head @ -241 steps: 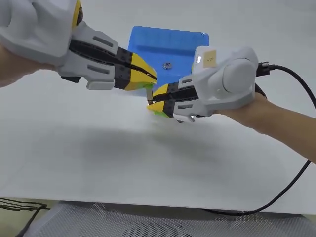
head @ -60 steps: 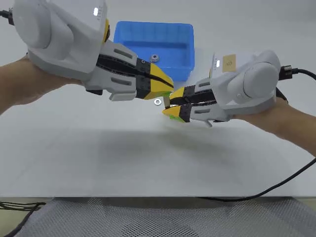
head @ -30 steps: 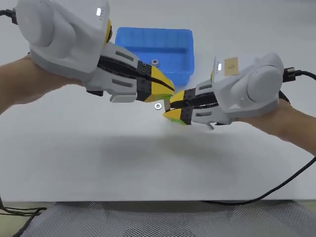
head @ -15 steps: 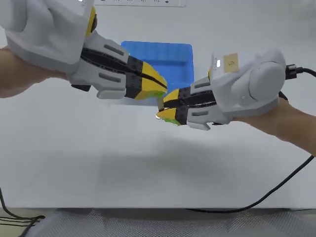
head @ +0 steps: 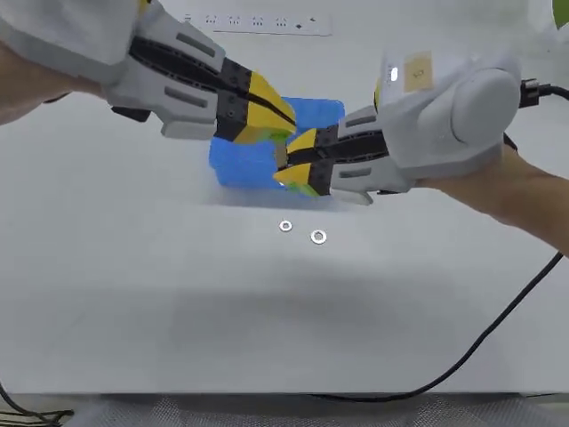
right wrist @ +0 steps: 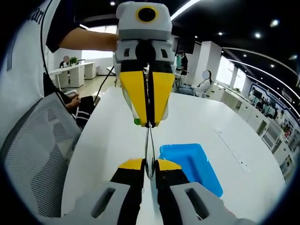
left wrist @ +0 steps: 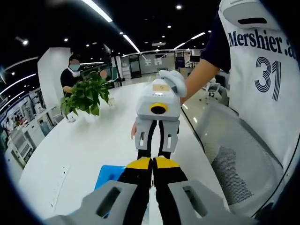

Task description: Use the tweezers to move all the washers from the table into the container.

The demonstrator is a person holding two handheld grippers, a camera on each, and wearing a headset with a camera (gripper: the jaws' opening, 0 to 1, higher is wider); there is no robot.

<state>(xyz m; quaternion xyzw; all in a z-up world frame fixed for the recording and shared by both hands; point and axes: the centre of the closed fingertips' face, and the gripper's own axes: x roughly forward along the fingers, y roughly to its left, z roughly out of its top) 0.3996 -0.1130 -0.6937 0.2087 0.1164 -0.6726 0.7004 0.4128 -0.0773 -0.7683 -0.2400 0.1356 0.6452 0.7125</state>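
Note:
Thin metal tweezers [right wrist: 149,145] run between the two grippers, tip to tip. My right gripper [right wrist: 149,165] is shut on one end of them, and my left gripper [right wrist: 149,123] is shut on the other end. In the head view the left gripper [head: 286,127] comes in from the upper left and the right gripper [head: 283,175] from the right. Their tips meet above the front of the blue container [head: 238,165]. Two small washers [head: 285,227] [head: 318,236] lie on the white table just in front of the container.
The grippers hide most of the container's inside. A black cable [head: 498,329] trails from the right gripper over the table's front right. A power strip [head: 258,21] lies at the far edge. Bare white tabletop [head: 133,267] spreads to the left and front.
Both grippers have risen together off the table, towards the container. The two washers now show on the table below them. The head camera has also shifted.

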